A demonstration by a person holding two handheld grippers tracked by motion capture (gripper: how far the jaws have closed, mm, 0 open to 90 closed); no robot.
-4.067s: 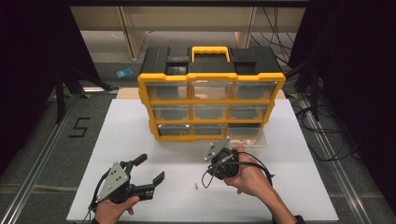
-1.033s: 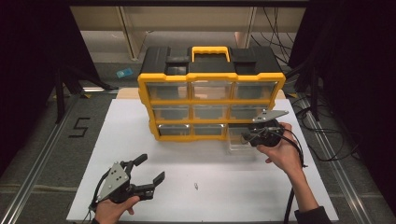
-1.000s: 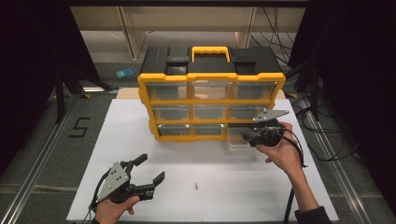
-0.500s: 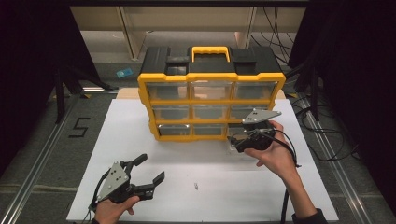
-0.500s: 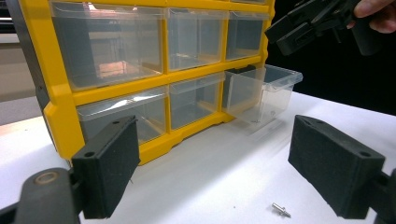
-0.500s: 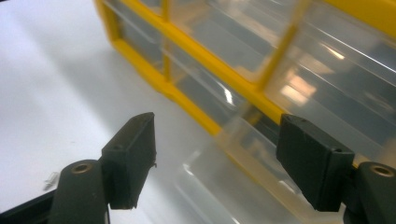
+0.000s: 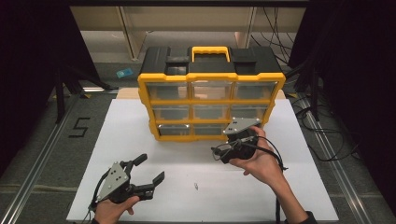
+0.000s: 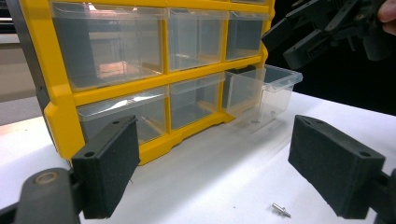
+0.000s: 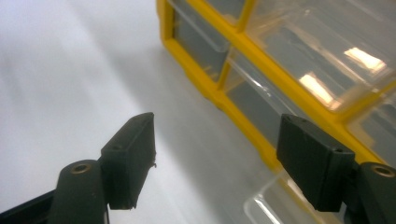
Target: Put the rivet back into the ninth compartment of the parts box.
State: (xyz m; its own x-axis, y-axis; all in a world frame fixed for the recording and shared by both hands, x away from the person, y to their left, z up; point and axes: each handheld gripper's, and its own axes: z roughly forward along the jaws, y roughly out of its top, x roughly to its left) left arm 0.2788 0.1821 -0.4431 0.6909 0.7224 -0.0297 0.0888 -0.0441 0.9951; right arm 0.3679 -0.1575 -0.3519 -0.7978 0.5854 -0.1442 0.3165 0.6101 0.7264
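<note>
My right gripper (image 7: 218,152) hangs released, empty, beside the pulled-out drawer (image 8: 261,91), freed to fetch the rivet (image 7: 196,186).

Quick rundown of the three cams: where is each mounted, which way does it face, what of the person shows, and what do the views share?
High view: above the person's side, looking forward and down on the table; forearms, left gripper, right gripper.
Left gripper view: rides the left gripper, low, facing the organizer and its pulled-out drawer; own open jaws, right gripper beyond.
Right gripper view: rides the right gripper, tilted along the organizer front; own open jaws.
Shared: the organizer in all; the screw in high and left gripper views.
</note>
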